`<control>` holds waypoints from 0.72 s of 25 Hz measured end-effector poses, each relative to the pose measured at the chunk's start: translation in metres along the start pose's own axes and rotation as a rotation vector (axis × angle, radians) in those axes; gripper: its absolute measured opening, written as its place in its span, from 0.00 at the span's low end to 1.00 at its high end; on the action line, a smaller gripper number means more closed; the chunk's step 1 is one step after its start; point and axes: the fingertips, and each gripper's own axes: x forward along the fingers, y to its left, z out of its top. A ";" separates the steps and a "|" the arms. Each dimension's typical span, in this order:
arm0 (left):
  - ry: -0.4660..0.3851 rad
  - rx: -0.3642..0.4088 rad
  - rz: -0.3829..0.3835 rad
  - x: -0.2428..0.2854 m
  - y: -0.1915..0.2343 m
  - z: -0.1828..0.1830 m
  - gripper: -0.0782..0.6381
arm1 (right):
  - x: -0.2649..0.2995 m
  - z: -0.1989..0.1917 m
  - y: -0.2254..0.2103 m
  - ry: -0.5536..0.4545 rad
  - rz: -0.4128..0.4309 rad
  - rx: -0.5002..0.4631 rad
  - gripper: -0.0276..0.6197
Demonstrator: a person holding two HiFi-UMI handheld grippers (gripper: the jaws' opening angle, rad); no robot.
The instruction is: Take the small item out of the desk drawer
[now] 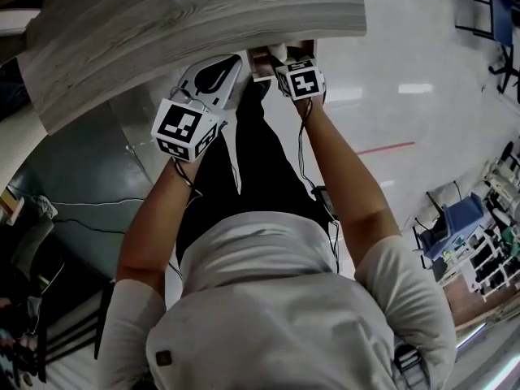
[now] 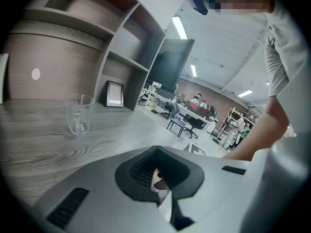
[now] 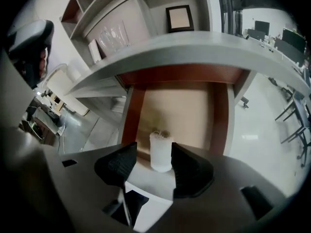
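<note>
White, the small item [image 3: 161, 152] stands upright just between the wide-apart jaws of the right claw [image 3: 152, 154], which grips nothing yet; it rests in the open drawer [image 3: 180, 110] under the tabletop [image 3: 204, 45]. The left claw [image 2: 156, 181], jaws together, is farther from it.

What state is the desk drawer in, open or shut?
Open: the drawer shows its floor below the desktop, with a small white item standing between the spread jaws of the right gripper.

Small item [image 3: 161, 152] stands in the drawer [image 3: 180, 106] — under the desk [image 3: 194, 47]; glass [image 2: 77, 113] on top.
</note>
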 end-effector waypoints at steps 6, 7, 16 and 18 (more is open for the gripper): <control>0.004 -0.014 0.011 0.004 0.008 -0.010 0.13 | 0.028 0.004 -0.009 0.026 -0.027 -0.021 0.40; 0.004 -0.018 0.013 0.004 0.009 -0.011 0.13 | 0.029 0.005 -0.012 0.024 -0.039 -0.027 0.41; 0.011 -0.034 0.023 0.004 0.009 -0.021 0.13 | 0.037 0.003 -0.018 0.043 -0.107 -0.066 0.35; 0.012 -0.035 0.025 0.002 0.008 -0.022 0.13 | 0.038 0.003 -0.019 0.046 -0.121 -0.071 0.32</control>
